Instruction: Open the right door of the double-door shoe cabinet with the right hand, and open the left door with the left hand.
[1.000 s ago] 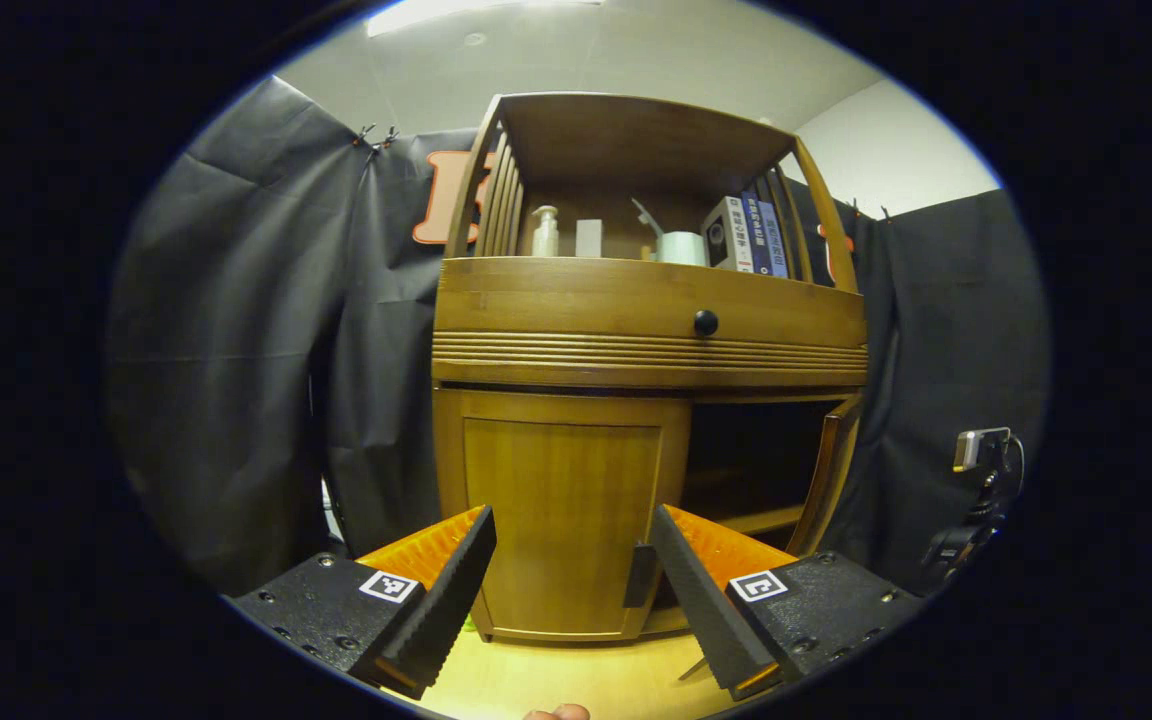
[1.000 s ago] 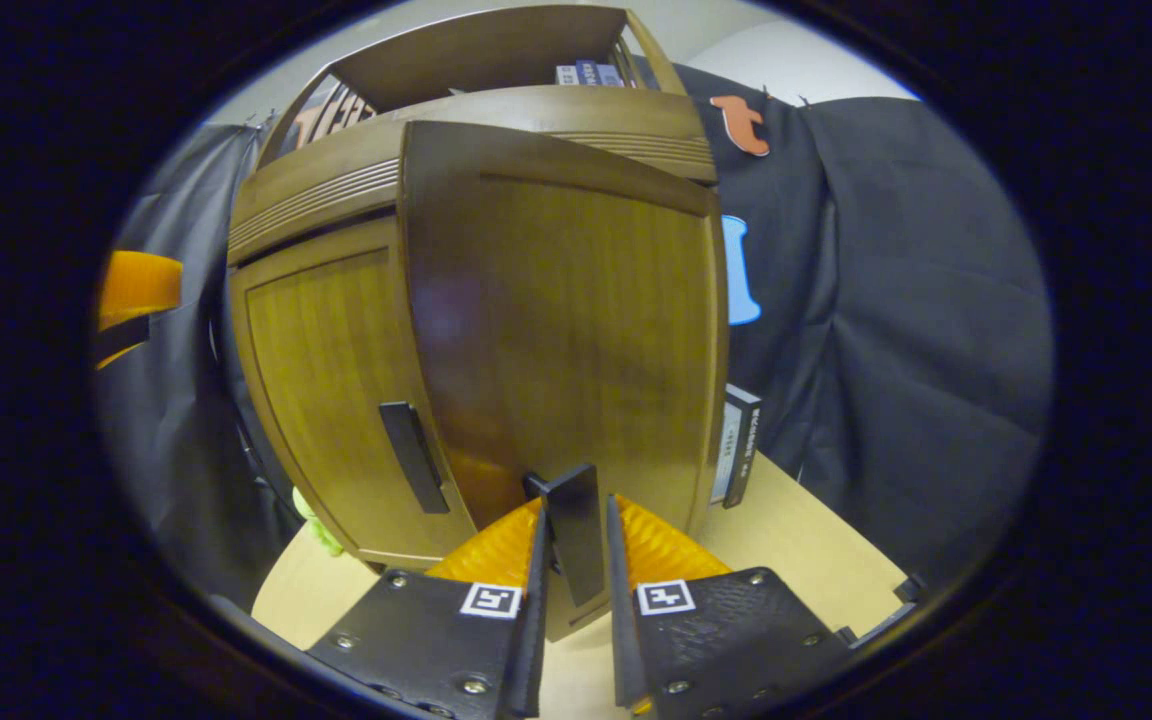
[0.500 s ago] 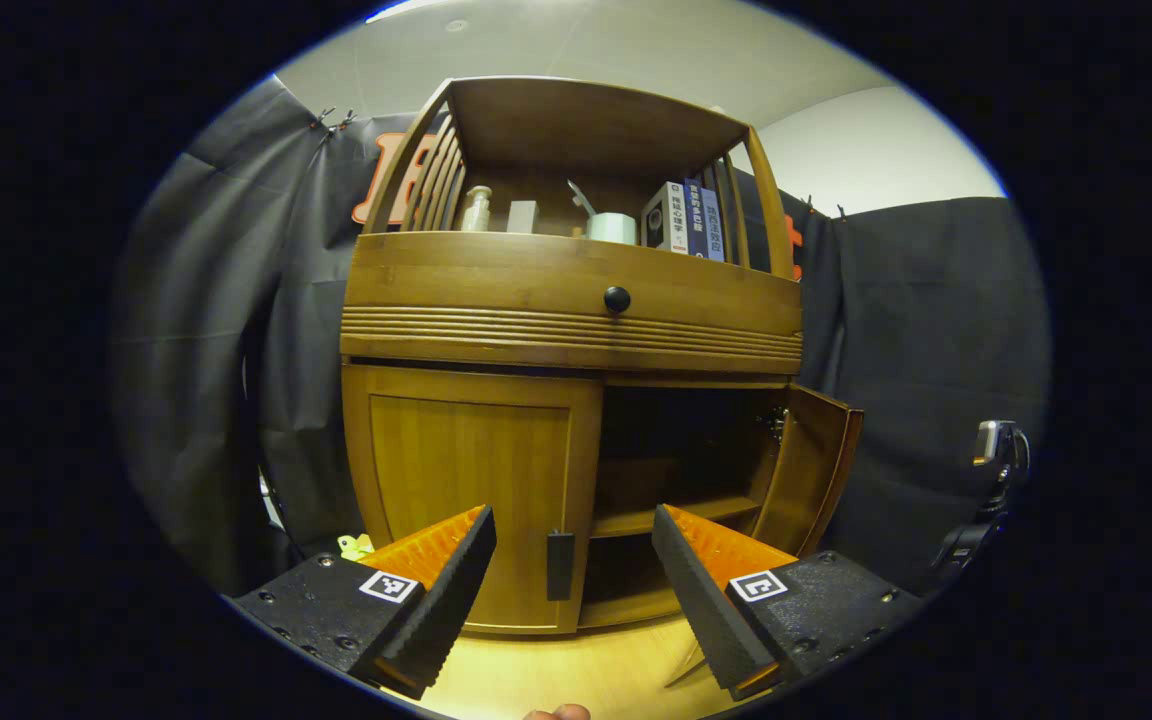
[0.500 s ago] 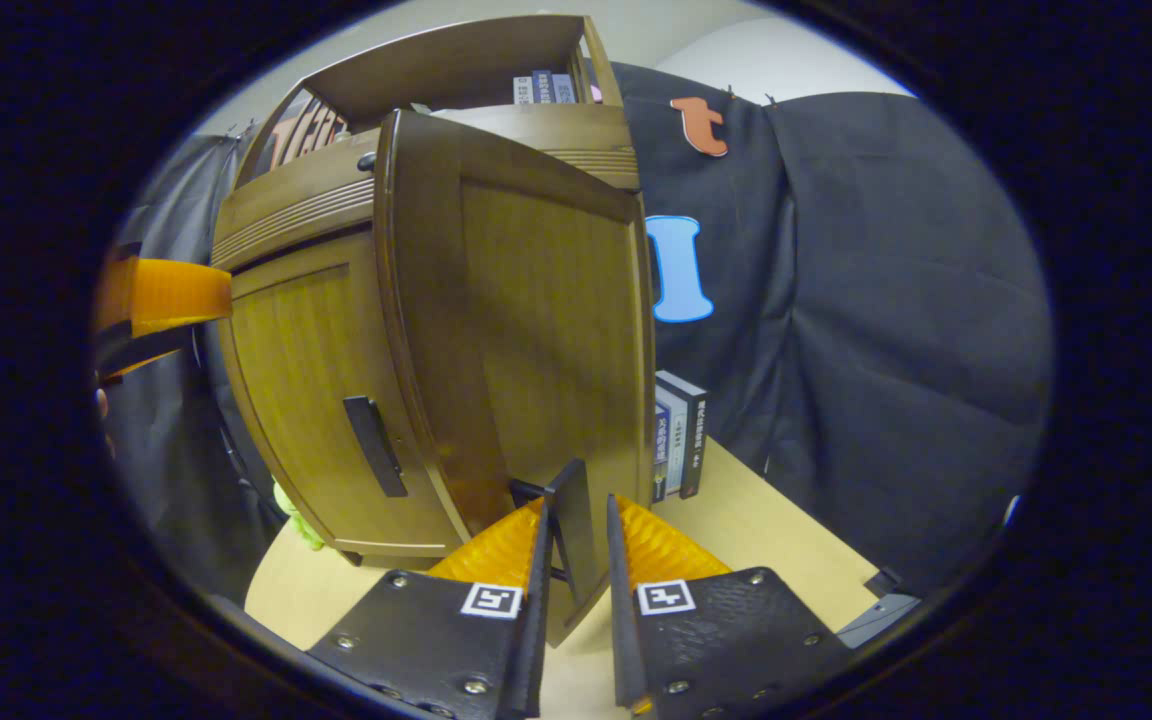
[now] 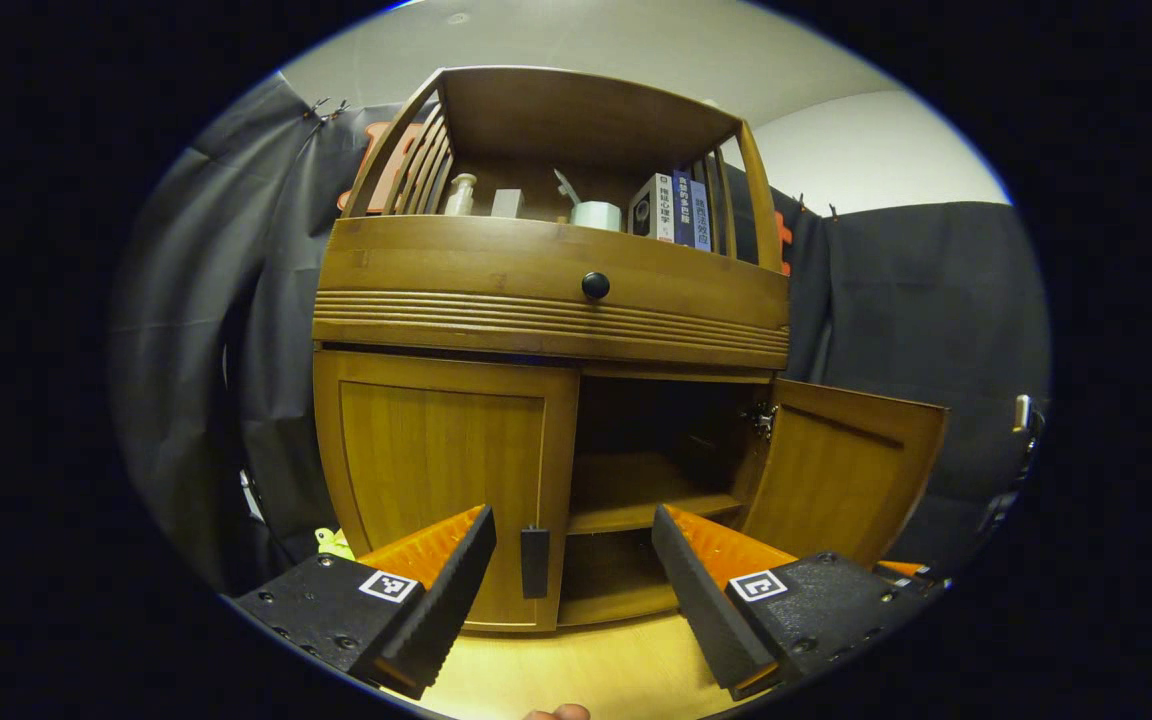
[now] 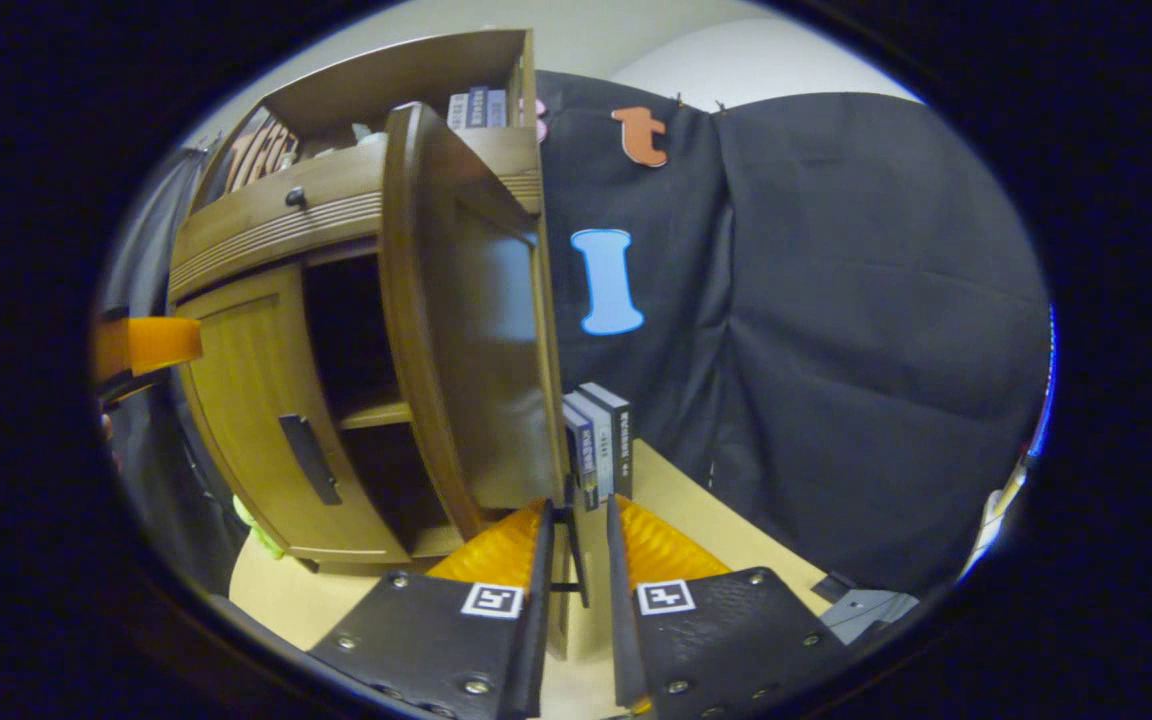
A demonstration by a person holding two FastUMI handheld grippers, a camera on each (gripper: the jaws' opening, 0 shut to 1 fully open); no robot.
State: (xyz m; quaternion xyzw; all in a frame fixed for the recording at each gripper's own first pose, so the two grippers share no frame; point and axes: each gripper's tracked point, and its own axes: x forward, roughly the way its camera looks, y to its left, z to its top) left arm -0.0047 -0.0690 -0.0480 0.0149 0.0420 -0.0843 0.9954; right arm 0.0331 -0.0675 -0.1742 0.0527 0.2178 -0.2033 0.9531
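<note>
The shoe cabinet (image 5: 551, 320) stands on the light wooden desk (image 5: 576, 665). Its right door (image 5: 841, 465) is swung wide open, and the inner shelf (image 5: 636, 505) is visible. The right tongs (image 6: 574, 560) are clamped on the dark handle (image 6: 579, 555) of this door, at its free edge. The left door (image 5: 441, 480) is closed. The left tongs (image 5: 571, 585) are spread apart in front of it, with its black handle (image 5: 534, 561) seen between the two fingers, not touched. Books (image 6: 601, 440) stand on the desk beside the cabinet.
</note>
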